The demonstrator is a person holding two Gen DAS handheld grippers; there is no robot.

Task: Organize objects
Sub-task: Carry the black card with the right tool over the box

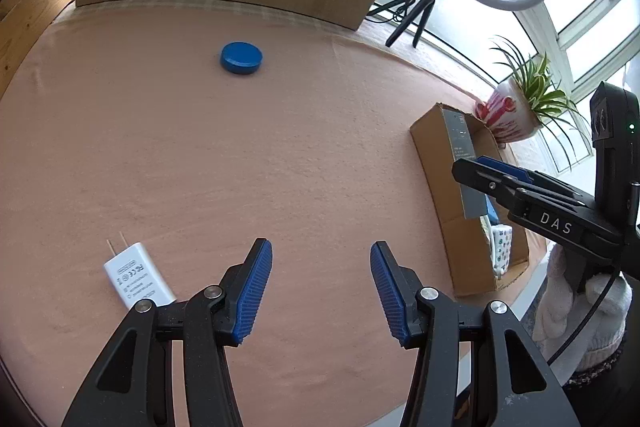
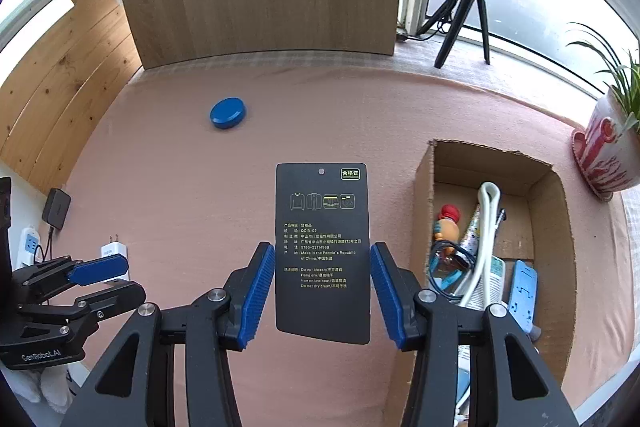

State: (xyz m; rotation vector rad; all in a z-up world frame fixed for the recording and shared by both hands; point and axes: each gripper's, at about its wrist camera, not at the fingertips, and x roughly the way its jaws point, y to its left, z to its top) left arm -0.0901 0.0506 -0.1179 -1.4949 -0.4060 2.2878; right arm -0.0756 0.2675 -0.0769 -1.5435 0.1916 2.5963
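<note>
on pink tablecloth (image 2: 168,187), blue disc (image 2: 228,113), cardboard box (image 2: 425,187), left hand-held gripper (image 1: 321,291) spread, right hand-held gripper (image 2: 322,293) pinching black tag (image 2: 322,251)

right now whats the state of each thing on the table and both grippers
left gripper: fingers open, empty
right gripper: fingers shut on the black tag's side edges
black tag: held off the table, printed side to the camera
blue disc: lying flat, untouched
white charger: lying flat, prongs out, unplugged
cardboard box: open-topped, partly filled
</note>
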